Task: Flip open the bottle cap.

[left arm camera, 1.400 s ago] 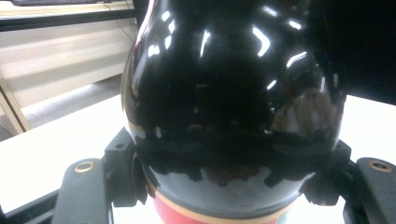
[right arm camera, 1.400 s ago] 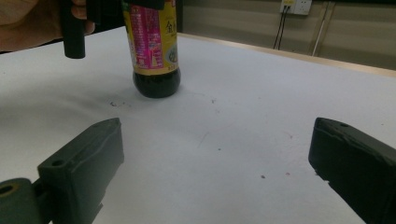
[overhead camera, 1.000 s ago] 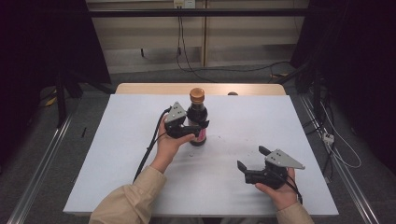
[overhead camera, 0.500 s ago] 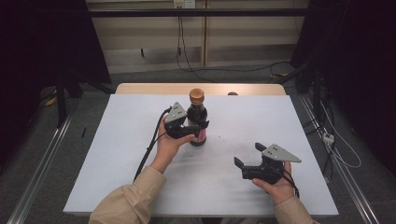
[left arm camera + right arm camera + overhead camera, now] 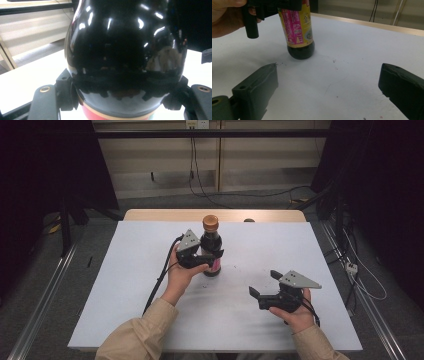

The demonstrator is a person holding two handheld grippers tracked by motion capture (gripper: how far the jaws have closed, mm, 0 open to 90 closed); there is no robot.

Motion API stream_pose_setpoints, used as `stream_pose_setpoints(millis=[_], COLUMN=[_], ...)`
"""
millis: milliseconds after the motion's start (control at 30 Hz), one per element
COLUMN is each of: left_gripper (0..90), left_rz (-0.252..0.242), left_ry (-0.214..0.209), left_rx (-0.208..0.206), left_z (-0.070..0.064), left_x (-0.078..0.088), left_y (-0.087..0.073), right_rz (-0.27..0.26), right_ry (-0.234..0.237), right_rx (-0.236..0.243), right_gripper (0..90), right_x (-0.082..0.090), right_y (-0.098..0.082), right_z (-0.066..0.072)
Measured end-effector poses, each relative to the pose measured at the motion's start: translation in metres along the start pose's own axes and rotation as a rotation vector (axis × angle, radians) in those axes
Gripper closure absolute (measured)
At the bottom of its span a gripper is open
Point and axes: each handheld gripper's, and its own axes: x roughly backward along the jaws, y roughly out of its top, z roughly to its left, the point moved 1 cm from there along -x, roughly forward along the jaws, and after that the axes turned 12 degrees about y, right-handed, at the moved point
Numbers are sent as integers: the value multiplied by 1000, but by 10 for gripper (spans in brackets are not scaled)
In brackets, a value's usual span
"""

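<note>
A dark soy sauce bottle [image 5: 211,245] with an orange-brown cap [image 5: 210,222] stood upright near the middle of the white table [image 5: 125,290], toward its far edge, as the left gripper [image 5: 206,261] clamped it around the body just above the pink and gold label [image 5: 297,25]. In the left gripper view the black jaws pressed against both sides of the glossy bottle [image 5: 125,57], with the label's top edge visible below them. The person's left hand [image 5: 179,276], in a tan sleeve [image 5: 135,335], steadied the tool from the near side. Well apart, to the right and nearer the person, the right gripper [image 5: 262,283] hovered low over the table with its jaws spread wide and nothing between them, pointed toward the bottle [image 5: 298,30], whose base rested on the faintly speckled surface.
</note>
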Motion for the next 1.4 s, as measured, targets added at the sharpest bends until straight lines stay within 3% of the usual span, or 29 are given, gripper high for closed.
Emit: stream_pose_setpoints(millis=[33,133,567,1000,1200,1367,1400], left_gripper=[299,299,304,305,305,305,305], left_rz=[-5,4,19,21,22,22,22], left_ry=[2,9,6,12,15,13,13], left_rx=[20,3,6,12,16,15,15], left_z=[0,-1,-1,-2,-2,-2,-2], left_x=[0,0,1,1,1,1,1], left_y=[0,0,1,1,1,1,1], right_rz=[-1,1,18,-11,-17,-28,-25], right_ry=[4,9,36,56,70,85,107], right_rx=[3,9,29,-1,-4,-1,3], right_gripper=[26,30,61,138,216,407,459], right_x=[-1,-3,-17,-30,-35,-39,-40], right_y=[1,5,30,68,85,99,101], right_z=[0,0,1,-2,-3,-2,-1])
